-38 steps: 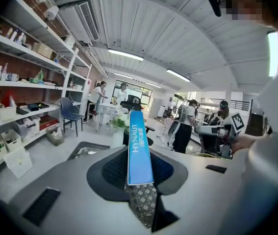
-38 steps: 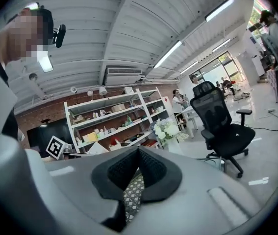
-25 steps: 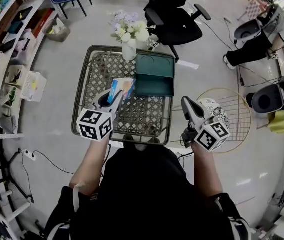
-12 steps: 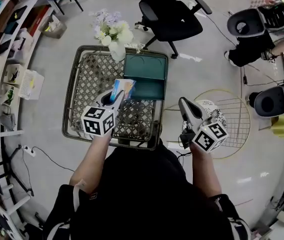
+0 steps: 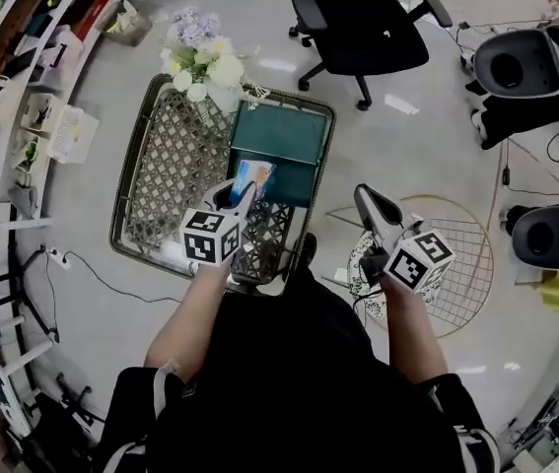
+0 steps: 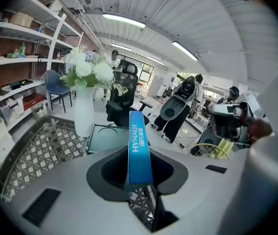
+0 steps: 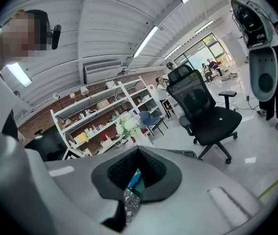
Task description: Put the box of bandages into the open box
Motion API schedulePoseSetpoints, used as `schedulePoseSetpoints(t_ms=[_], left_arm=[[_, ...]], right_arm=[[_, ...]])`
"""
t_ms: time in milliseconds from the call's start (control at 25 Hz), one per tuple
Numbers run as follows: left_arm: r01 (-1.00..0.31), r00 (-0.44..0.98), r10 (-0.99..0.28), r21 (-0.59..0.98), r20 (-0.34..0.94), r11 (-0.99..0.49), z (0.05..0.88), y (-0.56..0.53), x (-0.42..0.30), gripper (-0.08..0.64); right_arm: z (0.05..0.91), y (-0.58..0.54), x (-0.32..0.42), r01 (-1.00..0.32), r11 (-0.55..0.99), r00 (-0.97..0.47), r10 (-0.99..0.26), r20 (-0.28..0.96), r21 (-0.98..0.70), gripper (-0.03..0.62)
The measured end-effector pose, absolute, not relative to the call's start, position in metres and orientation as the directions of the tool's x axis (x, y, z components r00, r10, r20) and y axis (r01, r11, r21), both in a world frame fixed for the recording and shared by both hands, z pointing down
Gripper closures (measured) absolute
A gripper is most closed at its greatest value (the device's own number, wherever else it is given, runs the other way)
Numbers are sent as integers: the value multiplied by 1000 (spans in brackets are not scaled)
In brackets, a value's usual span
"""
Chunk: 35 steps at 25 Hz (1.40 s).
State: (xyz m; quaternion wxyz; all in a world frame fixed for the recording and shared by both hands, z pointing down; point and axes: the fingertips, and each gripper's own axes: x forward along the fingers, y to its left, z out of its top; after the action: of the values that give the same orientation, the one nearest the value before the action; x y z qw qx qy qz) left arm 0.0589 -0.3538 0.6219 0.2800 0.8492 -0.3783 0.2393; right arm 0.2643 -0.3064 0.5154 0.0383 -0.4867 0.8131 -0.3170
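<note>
The box of bandages (image 5: 255, 177), blue with a picture on its face, stands on edge between the jaws of my left gripper (image 5: 243, 194), which is shut on it. It hangs over the front left part of the open green box (image 5: 284, 136) on the lattice table (image 5: 166, 170). In the left gripper view the blue box (image 6: 139, 141) rises upright from my left gripper (image 6: 139, 177), with the green box (image 6: 107, 136) beyond it. My right gripper (image 5: 365, 197) hovers right of the table, jaws together and empty; the right gripper (image 7: 134, 192) view looks toward the table.
A white vase of flowers (image 5: 203, 62) stands at the table's far corner, just left of the green box. A black office chair (image 5: 363, 18) is behind the table. A round wire rack (image 5: 456, 264) lies on the floor at right. Shelves (image 5: 23, 116) line the left wall.
My left gripper has carried the bandage box rightward, from beside the green box to over its front part. The right gripper has moved along too, staying right of the table.
</note>
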Motion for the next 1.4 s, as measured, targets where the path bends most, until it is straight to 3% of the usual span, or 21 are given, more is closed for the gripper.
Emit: schedulePoseSetpoints(t_ms=[800,1040,1400], left_arm=[[-803,562,-375,376,737,-463,743,-345,114,471],[-840,471,-433,242,768,-485,736,-351,86,398],[-839,491,-517,222,701,-496,693,-354,45,393]], right_arm=[[559,-283,290,-761,306,-568,-741,359,-572,583],[547,-289,273,-749,349,-595,-728,341,-563,583],[528,-286,240,-756,358,-581,-752,310,-548,583]])
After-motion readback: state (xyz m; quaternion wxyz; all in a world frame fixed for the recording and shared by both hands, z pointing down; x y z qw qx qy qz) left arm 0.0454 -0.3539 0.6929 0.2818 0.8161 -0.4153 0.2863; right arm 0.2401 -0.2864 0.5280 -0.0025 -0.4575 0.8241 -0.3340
